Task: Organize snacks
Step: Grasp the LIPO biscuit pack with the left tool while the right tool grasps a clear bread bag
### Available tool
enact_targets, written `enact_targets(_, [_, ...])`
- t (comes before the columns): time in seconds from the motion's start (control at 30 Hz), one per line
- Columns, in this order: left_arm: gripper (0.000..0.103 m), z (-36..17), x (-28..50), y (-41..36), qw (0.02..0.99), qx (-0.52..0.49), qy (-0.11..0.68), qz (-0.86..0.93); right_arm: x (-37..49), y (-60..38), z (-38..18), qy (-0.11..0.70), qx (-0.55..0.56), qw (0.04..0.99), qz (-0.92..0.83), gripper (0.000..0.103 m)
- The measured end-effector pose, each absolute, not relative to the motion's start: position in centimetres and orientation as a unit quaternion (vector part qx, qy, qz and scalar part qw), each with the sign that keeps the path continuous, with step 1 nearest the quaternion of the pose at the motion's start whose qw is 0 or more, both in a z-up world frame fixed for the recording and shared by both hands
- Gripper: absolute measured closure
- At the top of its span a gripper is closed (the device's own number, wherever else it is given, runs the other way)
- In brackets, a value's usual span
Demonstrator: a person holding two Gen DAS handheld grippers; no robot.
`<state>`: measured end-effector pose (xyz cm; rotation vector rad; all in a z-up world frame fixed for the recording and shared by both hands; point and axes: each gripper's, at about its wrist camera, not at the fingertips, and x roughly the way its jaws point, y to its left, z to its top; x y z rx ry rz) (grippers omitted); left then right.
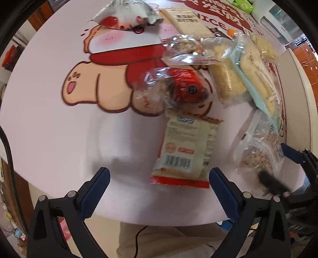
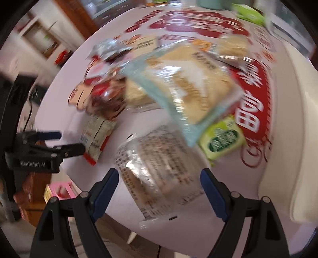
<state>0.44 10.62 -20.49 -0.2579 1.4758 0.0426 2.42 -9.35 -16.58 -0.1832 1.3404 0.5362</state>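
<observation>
Cream snack packet [image 1: 183, 152] between left claw [image 1: 159, 190] tips

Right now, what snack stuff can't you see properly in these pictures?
- Left wrist view: the clear packet of speckled snack at the right is blurred, and the other gripper's dark fingers cover its lower end.
- Left wrist view: the silver and red foil packet is cut off by the top edge.
- Right wrist view: the printing on the clear crinkly wrapper is smeared by motion blur, unreadable.
- Right wrist view: the green packet is partly hidden under the pale blue bag.
</observation>
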Motion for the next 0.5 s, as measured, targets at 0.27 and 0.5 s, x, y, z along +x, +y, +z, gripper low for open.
enact_targets(0.27, [0.004, -22.2, 2.3, 8.2, 0.732, -0.097, 0.675, 0.008, 1.7, -7.4, -18.4, 0.598, -0.178, 0.738, 0.256, 0.015])
enact_targets(0.5, [0.028, -22.2, 2.8, 6.0, 0.751, -0.025, 0.660, 0.017, 1.5, -7.0, -19.1, 0.593, -0.198, 0.735, 0.262, 0.021])
